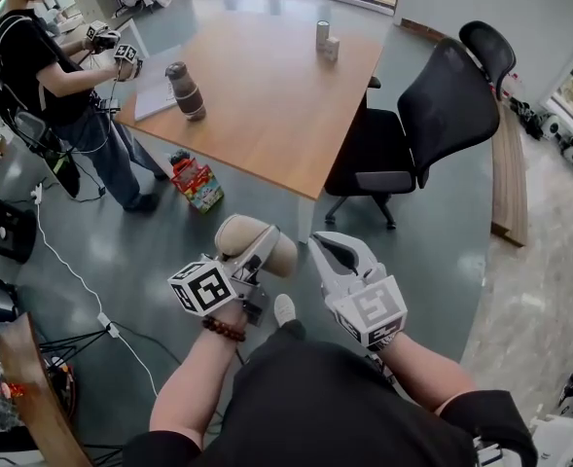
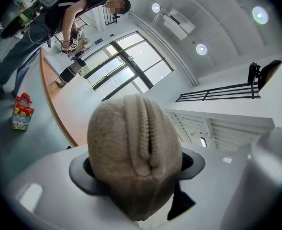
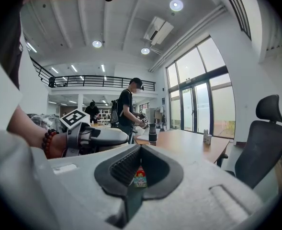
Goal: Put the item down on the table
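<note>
The wooden worktop (image 1: pixel 267 95) is recorded across the far middle of the scene. Its near half is largely bare, and this stretch is judged the natural spot for setting the item down. A black office chair (image 1: pixel 432 115) is parked against its right edge and a second person (image 1: pixel 43 76) is occupied at its far left corner, so the near corner is judged the least obstructed approach. The item, a beige zipped pouch (image 1: pixel 257 246), is not yet over the worktop: it is carried above the floor on the near side, well apart from the edge. It is pinched by the left tongs (image 1: pixel 267 243), whose jaws are spread wide only because the bulky pouch fills the gap. In the left gripper view the dark pads (image 2: pixel 81 174) are seen pressed into both flanks, with the zip running down the end that faces the camera. The pouch is held roughly level, a posture judged suited to laying it flat. The right tongs (image 1: pixel 322 251) are pressed together on nothing and are held just right of the pouch, with no contact discernible; they are judged to be in reserve only. A colourful toy box (image 1: pixel 196 183) is noted on the floor by the worktop's near left edge, to be stepped around. A dark tumbler (image 1: pixel 185 90) stands on the left of the worktop and two small cans (image 1: pixel 325 39) at its far end, both clear of the bare stretch.
</note>
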Demonstrator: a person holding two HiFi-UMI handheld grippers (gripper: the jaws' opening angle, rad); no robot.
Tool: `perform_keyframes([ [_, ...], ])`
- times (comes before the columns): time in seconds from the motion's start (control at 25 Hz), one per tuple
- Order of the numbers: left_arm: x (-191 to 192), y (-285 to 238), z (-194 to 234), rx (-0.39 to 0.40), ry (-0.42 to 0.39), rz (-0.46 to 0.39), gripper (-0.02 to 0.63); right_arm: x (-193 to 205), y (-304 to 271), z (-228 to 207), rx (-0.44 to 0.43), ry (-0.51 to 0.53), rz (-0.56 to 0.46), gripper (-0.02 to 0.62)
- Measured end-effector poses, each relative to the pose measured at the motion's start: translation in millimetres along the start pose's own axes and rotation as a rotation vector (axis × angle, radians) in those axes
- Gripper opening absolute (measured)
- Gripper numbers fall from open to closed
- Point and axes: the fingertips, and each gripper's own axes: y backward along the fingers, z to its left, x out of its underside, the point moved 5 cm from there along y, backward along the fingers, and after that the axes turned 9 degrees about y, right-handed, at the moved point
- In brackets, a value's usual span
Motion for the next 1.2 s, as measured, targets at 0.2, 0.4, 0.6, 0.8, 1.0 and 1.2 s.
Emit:
perform_keyframes([
  [0.2, -39, -21, 23, -0.001, 0.021, -0.004, 0.365, -9, -43, -15, 0.002, 0.005, 0.009, -0.006],
  [0.4, -73, -40, 45, 0.012, 0.084, 0.007, 0.365, -17, -84, -27, 0.004, 0.010, 0.029, 0.011],
  [0.6, -97, -57, 63, 0.017, 0.141, 0.007, 0.365, -25, -115, -34, -0.011, 0.021, 0.044, 0.039],
  [0.8, -117, -70, 74, 0.026, 0.191, -0.016, 0.365, -30, -141, -35, -0.050, 0.039, 0.050, 0.084],
  [1.0, -130, -87, 84, 0.033, 0.232, -0.034, 0.365, -28, -164, -37, -0.128, 0.067, 0.059, 0.186],
  [1.2, -137, -108, 94, 0.046, 0.280, -0.055, 0.365, -20, -187, -53, -0.203, 0.099, 0.050, 0.290],
])
